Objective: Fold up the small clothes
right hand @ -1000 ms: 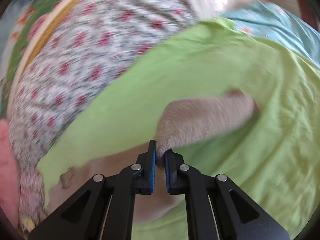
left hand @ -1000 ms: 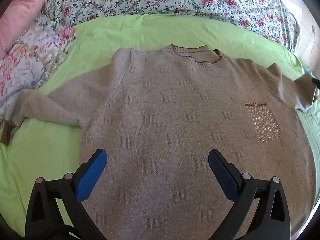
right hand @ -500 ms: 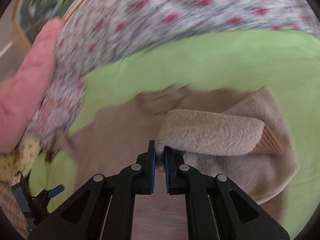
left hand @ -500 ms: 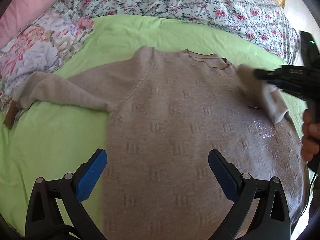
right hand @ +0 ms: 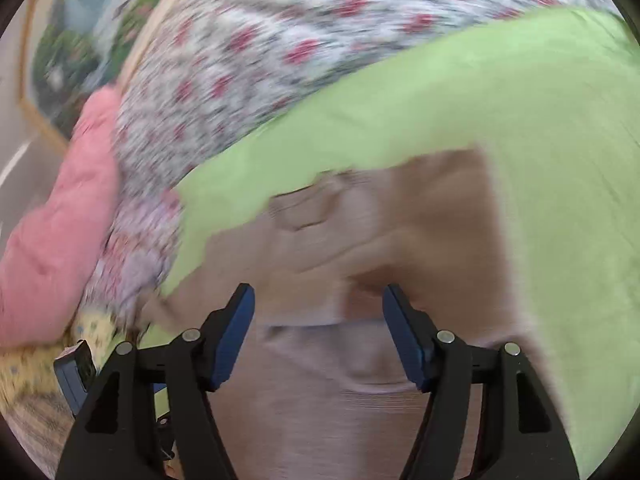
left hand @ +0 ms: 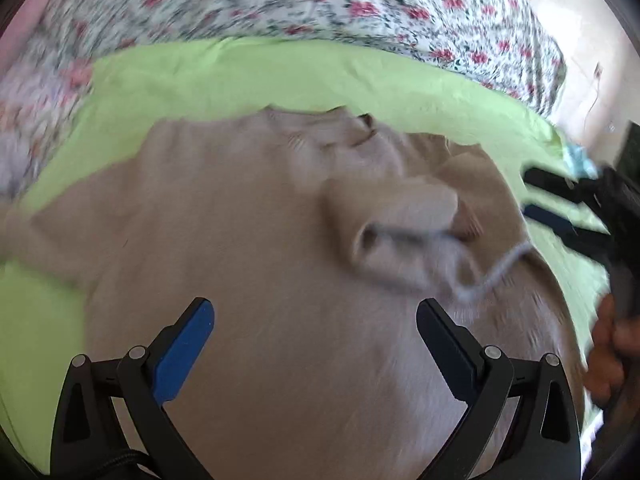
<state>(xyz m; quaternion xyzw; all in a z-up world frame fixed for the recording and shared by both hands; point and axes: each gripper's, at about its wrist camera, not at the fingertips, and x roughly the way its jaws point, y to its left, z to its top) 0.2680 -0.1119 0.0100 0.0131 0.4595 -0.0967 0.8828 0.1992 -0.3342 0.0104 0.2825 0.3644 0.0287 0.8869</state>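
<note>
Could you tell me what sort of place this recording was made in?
Most likely a bedroom, with the work done on a bed: a beige sweater lies on a green sheet, a floral bedspread and pink pillow sit behind, and a framed picture hangs nearby.

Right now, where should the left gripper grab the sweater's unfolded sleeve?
Take the sleeve near its outer end, coming from the left over the green sheet. It lies flat and stretched out from the sweater body, so that end lifts and folds inward.
</note>
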